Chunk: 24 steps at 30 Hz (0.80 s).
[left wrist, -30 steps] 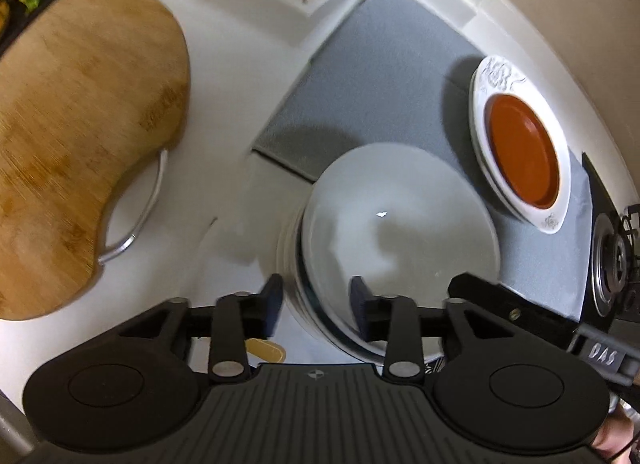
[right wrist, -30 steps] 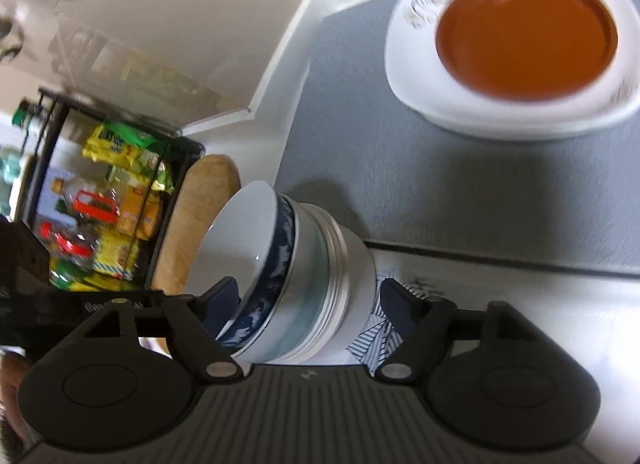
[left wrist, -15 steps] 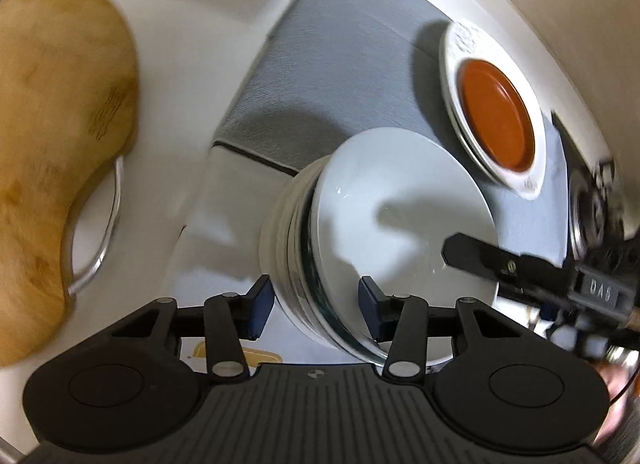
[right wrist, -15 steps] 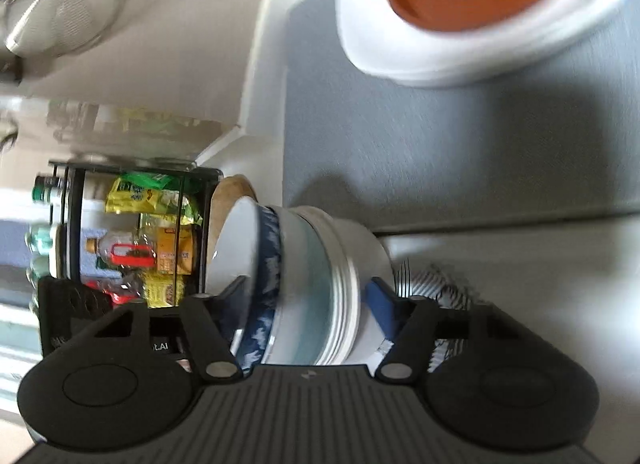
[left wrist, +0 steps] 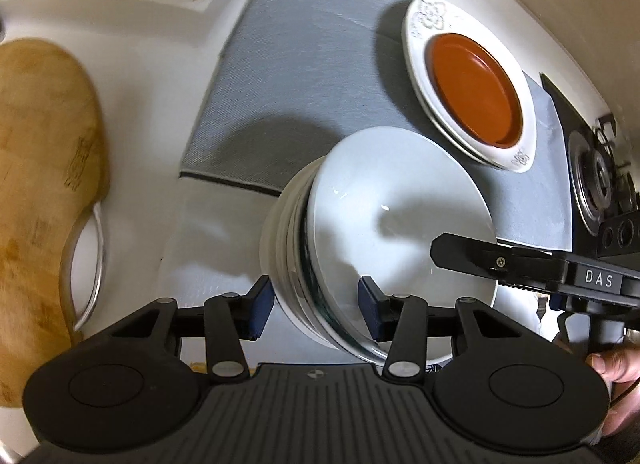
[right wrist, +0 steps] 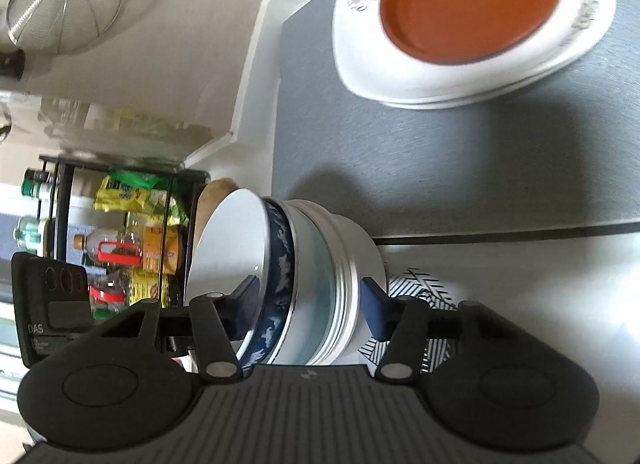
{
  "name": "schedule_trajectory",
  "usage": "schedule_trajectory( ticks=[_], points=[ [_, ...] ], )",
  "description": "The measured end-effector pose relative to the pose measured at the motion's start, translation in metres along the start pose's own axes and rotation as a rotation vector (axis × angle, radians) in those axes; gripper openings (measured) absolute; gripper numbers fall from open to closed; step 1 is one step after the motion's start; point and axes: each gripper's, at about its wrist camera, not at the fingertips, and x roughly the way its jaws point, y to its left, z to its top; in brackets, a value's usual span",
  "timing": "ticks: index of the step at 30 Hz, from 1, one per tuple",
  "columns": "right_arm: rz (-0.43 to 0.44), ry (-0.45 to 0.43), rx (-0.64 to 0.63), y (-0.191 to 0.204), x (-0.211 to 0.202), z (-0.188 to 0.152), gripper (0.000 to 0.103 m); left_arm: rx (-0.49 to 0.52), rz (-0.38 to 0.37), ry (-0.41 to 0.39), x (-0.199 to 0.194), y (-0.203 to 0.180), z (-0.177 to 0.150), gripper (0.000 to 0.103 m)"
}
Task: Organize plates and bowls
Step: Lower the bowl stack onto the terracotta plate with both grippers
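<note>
The top bowl [right wrist: 228, 248] is plain white inside, with a navy outside carrying pale cloud-like shapes (seen from the right wrist). Beyond that bowl, a grey mat [left wrist: 304, 76] holds a white plate [left wrist: 424, 36] with an embossed floral rim and a rust-orange dish [left wrist: 474, 88].

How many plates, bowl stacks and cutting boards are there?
Plates: 2, an orange plate on a white plate
Bowl stacks: 1, the bowl stack
Cutting boards: 1, the wooden cutting board
Total: 4

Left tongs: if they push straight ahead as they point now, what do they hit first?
Nothing new: the left tongs already straddle the stack of bowls. Beyond it lies the grey mat, though depth is unclear.
</note>
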Motion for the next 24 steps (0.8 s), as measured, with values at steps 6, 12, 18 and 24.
schedule_trajectory(
  ticks=[6,12,18,24],
  points=[
    [-0.007,-0.056,0.017,-0.004,-0.022,0.002,0.060,0.046,-0.033,0.012,0.001,-0.015,0.014,0.049],
    [-0.001,-0.109,0.009,0.000,-0.054,0.009,0.060,0.089,-0.064,-0.012,-0.010,-0.036,0.026,0.049],
    [-0.012,-0.186,0.009,0.004,-0.085,0.025,0.060,0.131,-0.085,-0.033,-0.014,-0.062,0.050,0.049],
    [-0.038,-0.265,0.006,-0.001,-0.109,0.054,0.059,0.174,-0.134,-0.033,-0.004,-0.090,0.080,0.049]
  ],
)
